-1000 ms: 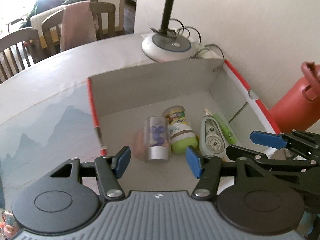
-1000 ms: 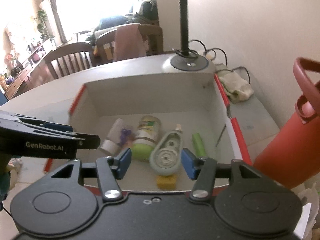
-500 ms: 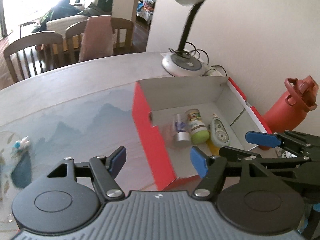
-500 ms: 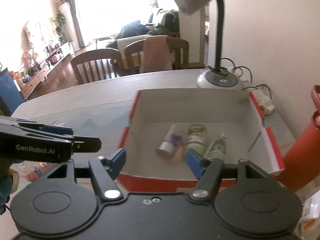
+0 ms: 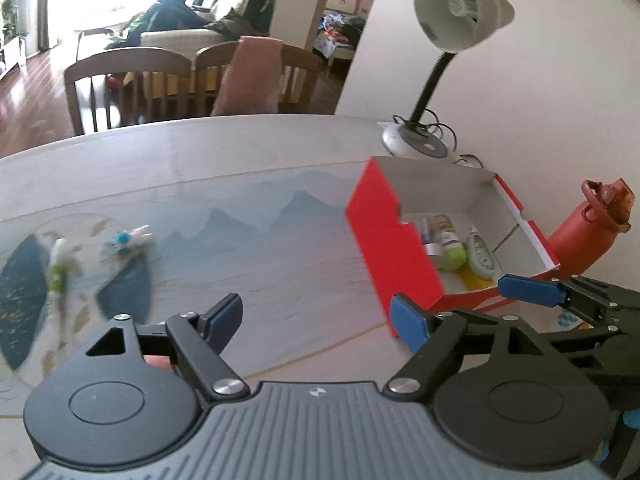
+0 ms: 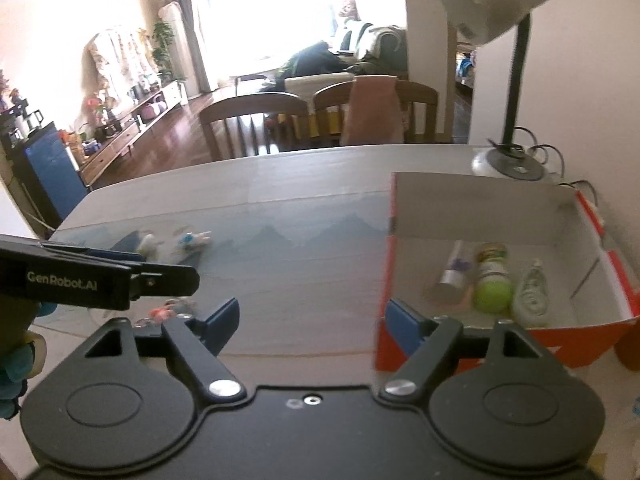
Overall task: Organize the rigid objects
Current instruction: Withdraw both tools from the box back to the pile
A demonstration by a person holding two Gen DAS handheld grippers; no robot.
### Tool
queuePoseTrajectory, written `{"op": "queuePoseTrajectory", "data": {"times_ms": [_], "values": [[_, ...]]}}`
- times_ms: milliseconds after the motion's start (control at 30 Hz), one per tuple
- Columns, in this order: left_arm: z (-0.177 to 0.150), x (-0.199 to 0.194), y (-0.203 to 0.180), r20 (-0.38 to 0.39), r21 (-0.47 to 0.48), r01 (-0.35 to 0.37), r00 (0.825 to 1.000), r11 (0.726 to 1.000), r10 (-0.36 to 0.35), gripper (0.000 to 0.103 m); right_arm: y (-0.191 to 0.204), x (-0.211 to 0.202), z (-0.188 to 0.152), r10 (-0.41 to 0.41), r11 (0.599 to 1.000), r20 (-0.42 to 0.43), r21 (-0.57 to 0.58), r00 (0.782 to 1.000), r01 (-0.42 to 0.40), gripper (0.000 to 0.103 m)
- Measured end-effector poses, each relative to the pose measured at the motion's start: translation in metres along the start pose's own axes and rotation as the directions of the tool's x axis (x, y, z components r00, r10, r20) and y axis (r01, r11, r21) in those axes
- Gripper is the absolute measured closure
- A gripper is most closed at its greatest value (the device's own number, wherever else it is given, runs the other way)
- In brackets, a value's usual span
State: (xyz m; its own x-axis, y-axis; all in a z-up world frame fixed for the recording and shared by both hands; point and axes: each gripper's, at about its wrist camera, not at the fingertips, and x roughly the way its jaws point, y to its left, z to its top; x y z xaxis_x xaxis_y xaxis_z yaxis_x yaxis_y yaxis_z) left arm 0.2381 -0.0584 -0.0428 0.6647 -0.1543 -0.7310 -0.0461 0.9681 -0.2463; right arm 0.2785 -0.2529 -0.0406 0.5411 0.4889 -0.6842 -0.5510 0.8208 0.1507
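Observation:
A red box (image 5: 392, 248) with a white inside stands at the right of the table. In it lie a silver bottle (image 5: 428, 236), a green-capped bottle (image 5: 450, 246), a correction tape roller (image 5: 480, 252) and a yellow item (image 5: 474, 278). Two small loose items, one white and blue (image 5: 126, 238) and one green and white (image 5: 58, 276), lie blurred on the mat at the left. My left gripper (image 5: 316, 316) hangs over the mat, its jaws opening, with nothing between them. My right gripper (image 6: 312, 318) is beside the box's near left corner (image 6: 386, 336), its jaws also opening and empty.
A desk lamp (image 5: 460, 20) with cables stands behind the box against the wall. A red water bottle (image 5: 580, 232) is to the right of the box. Wooden chairs (image 5: 128, 80) line the far table edge. A small pink item (image 6: 164, 312) lies near the left gripper's finger (image 6: 168, 280).
Both grippers have pulled back out of the box and swung left over the mat. Their jaws stand wider. The box now sits at the right, and loose items on the mat have come into view.

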Motion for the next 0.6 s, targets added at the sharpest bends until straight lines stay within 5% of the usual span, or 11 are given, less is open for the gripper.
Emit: {"op": "queuePoseTrajectory", "data": {"times_ms": [400, 500, 600], "values": [[-0.018, -0.042, 0.086, 0.037, -0.085, -0.038, 0.998, 0.996, 0.041, 0.015, 0.07, 0.016, -0.012, 0.072, 0.996, -0.017, -0.053, 0.997, -0.073, 0.015], [-0.018, -0.048, 0.105, 0.053, -0.096, -0.053, 0.997, 0.994, 0.058, 0.001, 0.087, 0.023, -0.017, 0.092, 0.993, -0.036, -0.067, 0.995, -0.094, 0.015], [-0.02, -0.051, 0.124, 0.075, -0.1, -0.081, 0.993, 0.992, 0.089, 0.001, 0.105, 0.031, -0.024, 0.112, 0.989, -0.06, -0.088, 0.992, -0.117, 0.015]]}}
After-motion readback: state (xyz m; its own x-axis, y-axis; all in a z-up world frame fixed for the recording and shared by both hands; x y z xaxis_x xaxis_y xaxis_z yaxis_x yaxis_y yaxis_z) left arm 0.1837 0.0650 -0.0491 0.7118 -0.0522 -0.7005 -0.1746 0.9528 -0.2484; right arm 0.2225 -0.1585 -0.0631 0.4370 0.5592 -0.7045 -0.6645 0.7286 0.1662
